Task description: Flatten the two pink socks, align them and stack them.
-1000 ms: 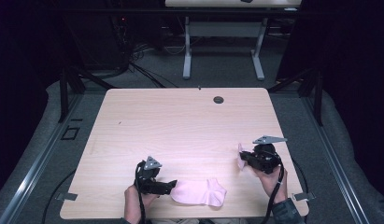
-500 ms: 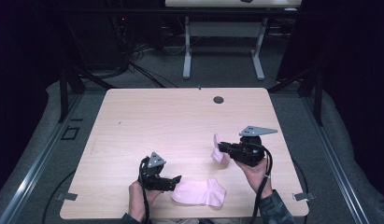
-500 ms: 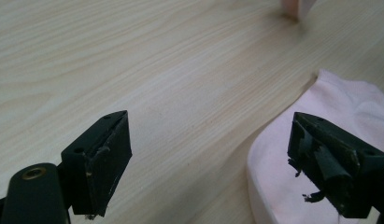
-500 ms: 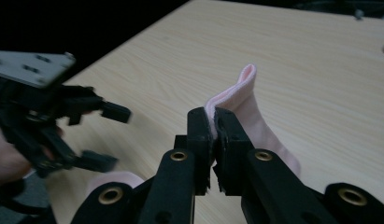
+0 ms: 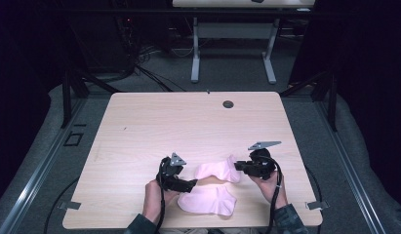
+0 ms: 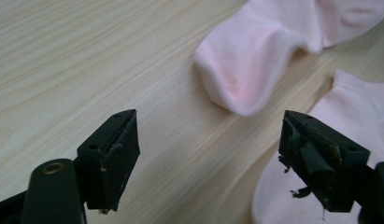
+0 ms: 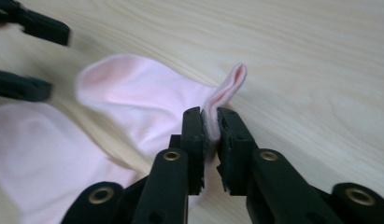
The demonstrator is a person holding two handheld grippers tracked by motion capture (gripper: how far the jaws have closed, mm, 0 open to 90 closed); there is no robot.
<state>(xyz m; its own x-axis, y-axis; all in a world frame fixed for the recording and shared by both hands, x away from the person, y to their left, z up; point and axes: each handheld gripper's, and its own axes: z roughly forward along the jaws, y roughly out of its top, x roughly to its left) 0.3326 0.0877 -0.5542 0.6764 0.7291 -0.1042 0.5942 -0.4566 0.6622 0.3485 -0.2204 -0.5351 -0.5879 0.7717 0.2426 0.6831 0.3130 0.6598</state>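
Carried leftward, the right gripper (image 5: 241, 168) had laid its pinched pink sock (image 5: 217, 171) just beyond the second sock (image 5: 208, 201). Left gripper (image 5: 190, 184) gaped empty between them. Pairing looked underway; alignment probably came next.

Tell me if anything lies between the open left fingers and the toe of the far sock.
Nothing visible does. The left gripper is open, and bare table runs from its fingers to the far sock. The near sock lies off to one side.
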